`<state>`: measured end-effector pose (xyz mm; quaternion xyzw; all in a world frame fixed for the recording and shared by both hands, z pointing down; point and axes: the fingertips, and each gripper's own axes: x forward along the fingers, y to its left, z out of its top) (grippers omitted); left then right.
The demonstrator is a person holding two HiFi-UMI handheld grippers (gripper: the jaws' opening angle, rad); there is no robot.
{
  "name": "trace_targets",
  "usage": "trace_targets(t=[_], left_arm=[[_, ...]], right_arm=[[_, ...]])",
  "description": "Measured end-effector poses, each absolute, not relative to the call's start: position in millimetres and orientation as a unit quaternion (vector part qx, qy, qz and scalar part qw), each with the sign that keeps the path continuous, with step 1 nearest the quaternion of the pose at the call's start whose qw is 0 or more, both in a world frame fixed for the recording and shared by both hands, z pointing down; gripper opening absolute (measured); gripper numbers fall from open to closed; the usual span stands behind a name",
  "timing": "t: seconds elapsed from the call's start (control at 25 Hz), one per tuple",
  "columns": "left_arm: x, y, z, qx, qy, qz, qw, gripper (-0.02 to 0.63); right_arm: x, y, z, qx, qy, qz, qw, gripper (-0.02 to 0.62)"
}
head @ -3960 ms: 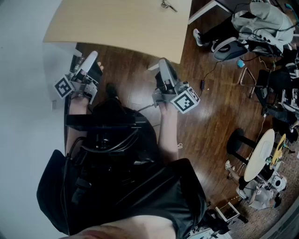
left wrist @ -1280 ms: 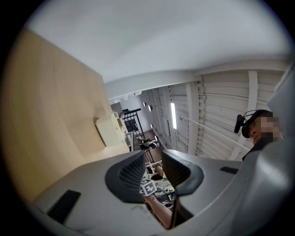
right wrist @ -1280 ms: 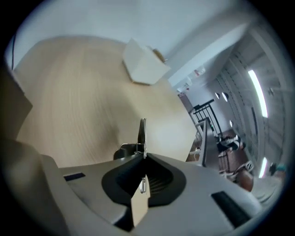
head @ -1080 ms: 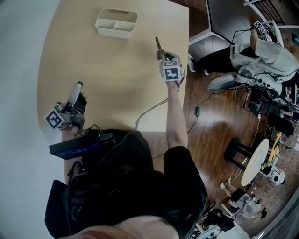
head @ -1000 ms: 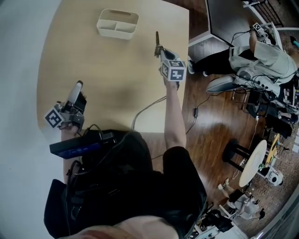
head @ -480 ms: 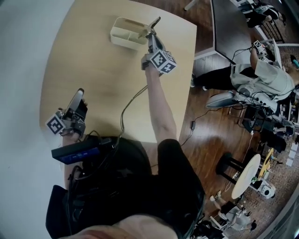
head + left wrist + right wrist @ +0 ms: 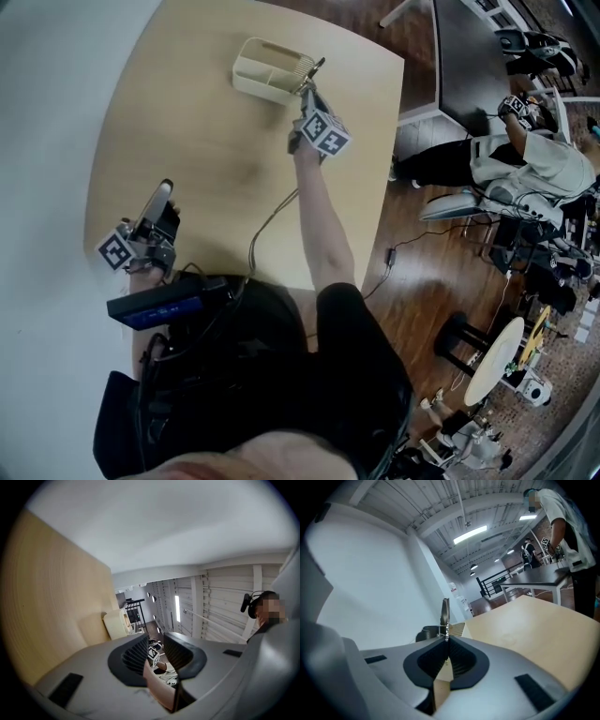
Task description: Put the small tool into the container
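Seen from the head view, the right claw (image 7: 307,91) is clamped shut on the small tool (image 7: 315,67), a thin metal piece standing out from its tips. The tool's long axis runs away from the person, and its free end is over the right end of the cream container (image 7: 266,71), which sits near the counter's (image 7: 202,141) far edge. Which compartment lies under it cannot be told. The likely next step is to lower the tool and release it. Nothing stands between the tool and the container. The left claw (image 7: 165,190) rests by the counter's near left edge, well apart, with its jaws parted and empty. A cable (image 7: 272,214) trails across the counter.
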<state>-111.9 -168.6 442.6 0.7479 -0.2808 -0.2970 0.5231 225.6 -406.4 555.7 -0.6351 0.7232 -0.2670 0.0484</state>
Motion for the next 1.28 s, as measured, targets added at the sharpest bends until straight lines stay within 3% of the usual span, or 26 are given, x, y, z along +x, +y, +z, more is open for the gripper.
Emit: trace_targets(t=[1.28], left_arm=[[-103,-169,432,0.760,-0.286,-0.276,0.515,0.089]], right_arm=[[204,-415,562,-0.600,0.746,-0.288,-0.012,0.006]])
